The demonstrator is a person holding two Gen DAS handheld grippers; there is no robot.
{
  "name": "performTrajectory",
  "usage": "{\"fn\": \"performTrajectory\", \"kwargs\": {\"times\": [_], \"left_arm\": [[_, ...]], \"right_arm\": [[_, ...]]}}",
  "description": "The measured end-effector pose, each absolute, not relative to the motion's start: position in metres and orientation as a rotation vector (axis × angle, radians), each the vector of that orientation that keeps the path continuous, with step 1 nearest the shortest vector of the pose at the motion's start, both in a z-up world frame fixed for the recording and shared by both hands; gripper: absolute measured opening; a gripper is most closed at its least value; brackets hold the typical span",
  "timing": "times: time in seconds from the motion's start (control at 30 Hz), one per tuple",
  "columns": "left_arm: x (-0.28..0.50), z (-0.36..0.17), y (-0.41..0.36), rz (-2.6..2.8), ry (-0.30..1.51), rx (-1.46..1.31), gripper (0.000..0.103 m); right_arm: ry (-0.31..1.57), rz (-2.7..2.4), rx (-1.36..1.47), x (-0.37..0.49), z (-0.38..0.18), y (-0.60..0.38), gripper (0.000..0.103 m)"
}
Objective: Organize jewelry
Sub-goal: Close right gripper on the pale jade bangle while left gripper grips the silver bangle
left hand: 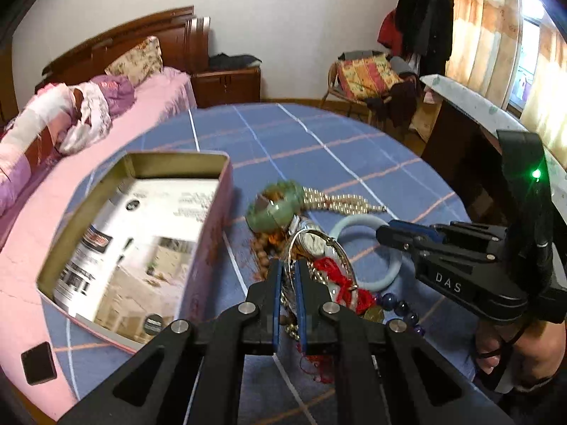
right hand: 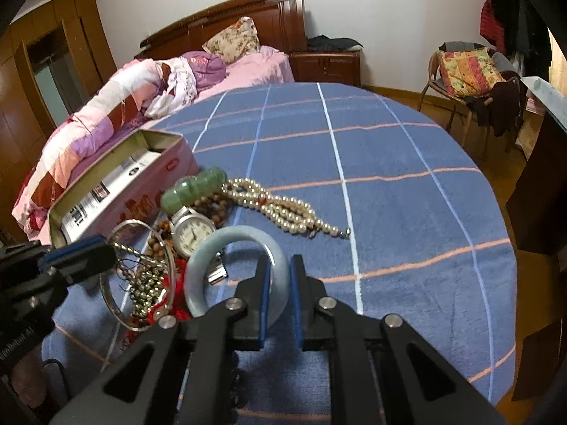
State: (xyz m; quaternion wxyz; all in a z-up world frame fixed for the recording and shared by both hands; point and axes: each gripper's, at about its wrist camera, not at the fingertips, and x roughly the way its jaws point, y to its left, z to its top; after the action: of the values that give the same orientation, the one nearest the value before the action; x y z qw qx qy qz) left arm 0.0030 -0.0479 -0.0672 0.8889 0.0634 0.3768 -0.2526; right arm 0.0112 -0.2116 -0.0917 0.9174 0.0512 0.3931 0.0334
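The left tongs (left hand: pixel 287 276) are clamped on the thin silver wire bangle (left hand: pixel 319 248), which stands tilted on edge. The right tongs (right hand: pixel 278 276) pinch the rim of the pale blue-white jade bangle (right hand: pixel 202 265), lying flat on the blue checked tabletop (right hand: pixel 389 194). Only the right view shows the white-faced wristwatch (right hand: pixel 193 235) dial clearly; the pearl strand (right hand: pixel 283 209) runs diagonally beside the open pink tin box (left hand: pixel 209 219).

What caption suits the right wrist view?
Right gripper shut on pale blue jade bangle beside piled jewelry.
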Motion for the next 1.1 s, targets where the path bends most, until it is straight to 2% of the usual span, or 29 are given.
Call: {"fn": "performTrajectory", "kwargs": {"times": [0.13,0.73,1.1], "left_arm": [[0.006,-0.062,-0.045,-0.513,0.766,0.118,0.002],[0.014,-0.038,-0.016,-0.475,0.704,0.053,0.002],[0.007,-0.034,-0.025,-0.538,0.683,0.064,0.002]], "right_arm": [[0.793,0.071,0.104,0.011,-0.087,-0.212,0.014],[0.719,0.103,0.11,0.004,-0.065,-0.203,0.014],[0.702,0.109,0.135,0.003,-0.061,-0.206,0.014]]}}
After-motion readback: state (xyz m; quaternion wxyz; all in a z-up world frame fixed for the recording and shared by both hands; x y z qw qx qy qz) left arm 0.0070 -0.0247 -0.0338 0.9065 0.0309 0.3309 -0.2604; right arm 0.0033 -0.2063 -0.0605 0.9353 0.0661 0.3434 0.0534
